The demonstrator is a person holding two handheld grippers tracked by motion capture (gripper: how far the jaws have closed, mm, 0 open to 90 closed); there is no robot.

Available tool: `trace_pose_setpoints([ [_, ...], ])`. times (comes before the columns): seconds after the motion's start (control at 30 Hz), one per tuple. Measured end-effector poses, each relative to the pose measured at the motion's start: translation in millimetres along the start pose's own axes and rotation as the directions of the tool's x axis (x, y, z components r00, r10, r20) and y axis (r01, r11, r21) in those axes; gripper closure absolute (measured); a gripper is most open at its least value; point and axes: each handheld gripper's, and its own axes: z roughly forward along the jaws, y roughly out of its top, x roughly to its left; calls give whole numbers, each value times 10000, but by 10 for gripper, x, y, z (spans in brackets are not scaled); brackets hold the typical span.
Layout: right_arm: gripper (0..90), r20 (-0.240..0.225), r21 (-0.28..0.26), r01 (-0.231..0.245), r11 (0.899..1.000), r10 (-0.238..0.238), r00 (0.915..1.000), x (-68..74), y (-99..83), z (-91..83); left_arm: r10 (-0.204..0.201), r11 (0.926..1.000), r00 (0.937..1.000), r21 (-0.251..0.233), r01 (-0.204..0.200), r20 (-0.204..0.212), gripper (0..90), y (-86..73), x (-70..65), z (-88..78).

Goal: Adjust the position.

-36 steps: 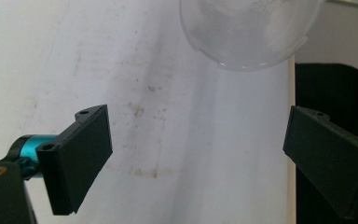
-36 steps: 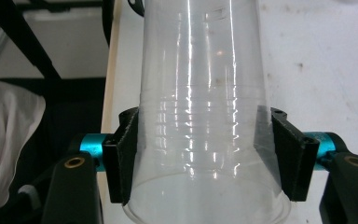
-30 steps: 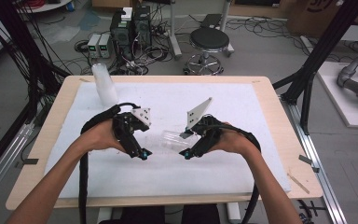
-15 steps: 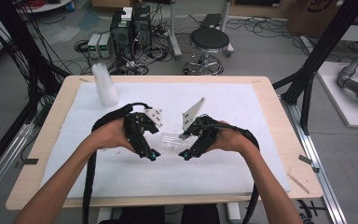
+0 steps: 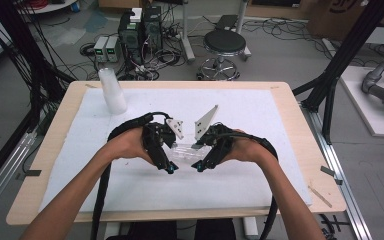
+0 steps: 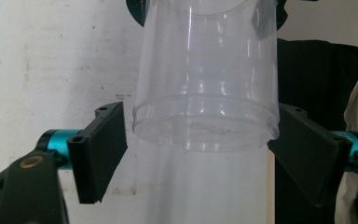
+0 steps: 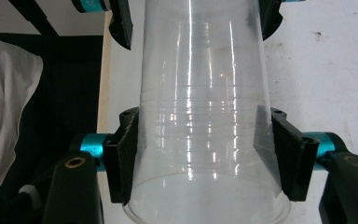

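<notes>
A clear plastic cup point(image 5: 187, 151) lies level in the air between my two grippers, above the white mat point(image 5: 260, 115). My right gripper point(image 5: 203, 154) is shut on its wide mouth end; in the right gripper view both pads point(image 7: 126, 154) press the cup point(image 7: 205, 116). My left gripper point(image 5: 175, 154) has its jaws around the cup's base point(image 6: 205, 126). Those jaws have just been closing. One pad point(image 6: 102, 149) stands a narrow gap off the wall and the other pad point(image 6: 303, 158) sits at its edge.
A stack of upturned clear cups point(image 5: 112, 91) stands at the back left of the mat. The wooden table edge point(image 5: 180, 212) runs close to the person. A stool point(image 5: 224, 45) and cabling lie beyond the table.
The left hand has moved right until its jaws surround the cup's base, and the jaws have narrowed. The right gripper and the cup have stayed in place.
</notes>
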Motion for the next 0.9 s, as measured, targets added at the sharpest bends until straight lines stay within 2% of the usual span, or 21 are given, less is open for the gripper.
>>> trace_pose_setpoints([
  [0.23, 351, -21, 109, 68, 9999, -68, 10000, -5, 12, 18, 128, 9999, 9999, 67, -129, 84, 274, 41, 9, 22],
  [0.5, 352, -41, 156, 103, 9998, -102, 9999, -11, 13, 25, 154, 9998, 9997, 116, -157, 197, 403, 65, 32, 55],
  [0.73, 353, -69, 203, 136, 9997, -134, 9999, -18, 16, 45, 122, 9998, 9998, 156, -124, 147, 414, 57, 28, 61],
  [0.77, 341, -112, 194, 147, 9997, -145, 9998, -17, 17, 44, 106, 9998, 9998, 143, -108, 155, 415, 56, 25, 60],
  [0.8, 287, -123, 171, 154, 9997, -152, 9998, -17, 16, 43, 136, 9998, 9999, 108, -137, 102, 415, 55, 24, 54],
  [0.83, 182, -160, 40, 149, 9999, -149, 9998, -18, 15, 43, 149, 9998, 9998, 108, -150, 108, 414, 54, 23, 48],
  [0.87, 128, -94, -136, 96, 9999, -97, 9999, -11, 23, 45, 174, 9998, 9998, 117, -175, 106, 414, 52, 23, 45],
  [0.9, 128, -104, -209, 159, 9997, -161, 9998, -12, 29, 38, 153, 9998, 9998, 128, -154, 110, 414, 51, 20, 44],
])
